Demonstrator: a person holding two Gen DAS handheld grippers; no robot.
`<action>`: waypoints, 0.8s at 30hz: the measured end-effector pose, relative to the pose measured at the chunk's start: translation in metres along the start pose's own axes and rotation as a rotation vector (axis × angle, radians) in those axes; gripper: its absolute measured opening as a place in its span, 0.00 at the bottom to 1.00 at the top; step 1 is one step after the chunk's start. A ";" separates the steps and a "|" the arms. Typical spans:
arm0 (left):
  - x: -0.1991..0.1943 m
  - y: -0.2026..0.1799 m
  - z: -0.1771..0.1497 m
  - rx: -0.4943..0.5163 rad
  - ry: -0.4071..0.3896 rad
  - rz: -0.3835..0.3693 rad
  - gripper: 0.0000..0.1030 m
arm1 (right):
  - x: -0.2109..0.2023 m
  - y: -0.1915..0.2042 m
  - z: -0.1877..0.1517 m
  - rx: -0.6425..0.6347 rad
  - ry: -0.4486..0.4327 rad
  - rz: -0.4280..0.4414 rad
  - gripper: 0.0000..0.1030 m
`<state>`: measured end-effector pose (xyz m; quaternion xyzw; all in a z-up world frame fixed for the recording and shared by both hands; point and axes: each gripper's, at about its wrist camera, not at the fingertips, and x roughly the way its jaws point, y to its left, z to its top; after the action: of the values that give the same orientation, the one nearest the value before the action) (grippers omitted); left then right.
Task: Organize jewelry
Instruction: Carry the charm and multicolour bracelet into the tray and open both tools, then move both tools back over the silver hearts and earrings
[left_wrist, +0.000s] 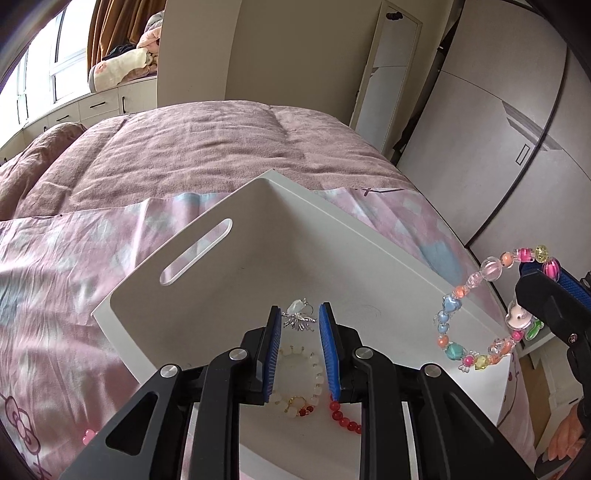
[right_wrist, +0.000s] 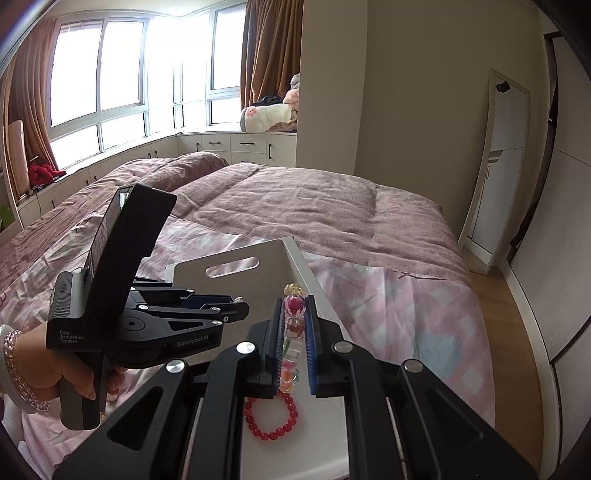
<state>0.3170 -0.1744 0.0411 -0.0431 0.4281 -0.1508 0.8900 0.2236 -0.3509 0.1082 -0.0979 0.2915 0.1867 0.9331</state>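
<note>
A white tray (left_wrist: 207, 280) lies on the bed. In it are a silver ornament (left_wrist: 300, 314), a white bead bracelet (left_wrist: 299, 384) and a red bead bracelet (left_wrist: 345, 415). My left gripper (left_wrist: 300, 317) is open above the tray, its blue pads either side of the silver ornament and over the white bracelet. My right gripper (right_wrist: 294, 317) is shut on a multicoloured bead bracelet (right_wrist: 293, 332), held in the air over the tray's right side; the bracelet hangs as a loop in the left wrist view (left_wrist: 476, 310). The red bracelet (right_wrist: 275, 417) lies below it.
The tray (right_wrist: 192, 273) rests on a pink patterned sheet (left_wrist: 74, 266) beside a mauve duvet (left_wrist: 221, 147). A mirror (right_wrist: 495, 166) leans on the wall at right. The wood floor (right_wrist: 517, 332) lies past the bed's right edge. The left gripper's body (right_wrist: 147, 314) is close at left.
</note>
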 end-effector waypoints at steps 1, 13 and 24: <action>0.001 0.000 0.000 0.006 -0.001 0.008 0.29 | 0.001 0.000 0.000 0.003 0.002 0.001 0.11; -0.010 0.009 0.003 -0.010 -0.045 0.042 0.50 | 0.001 -0.004 -0.001 0.042 -0.024 0.036 0.33; -0.056 0.032 0.010 -0.046 -0.166 0.075 0.81 | -0.015 -0.007 0.006 0.078 -0.135 -0.083 0.83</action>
<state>0.2995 -0.1272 0.0826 -0.0599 0.3576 -0.1035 0.9262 0.2179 -0.3604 0.1222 -0.0605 0.2307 0.1427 0.9606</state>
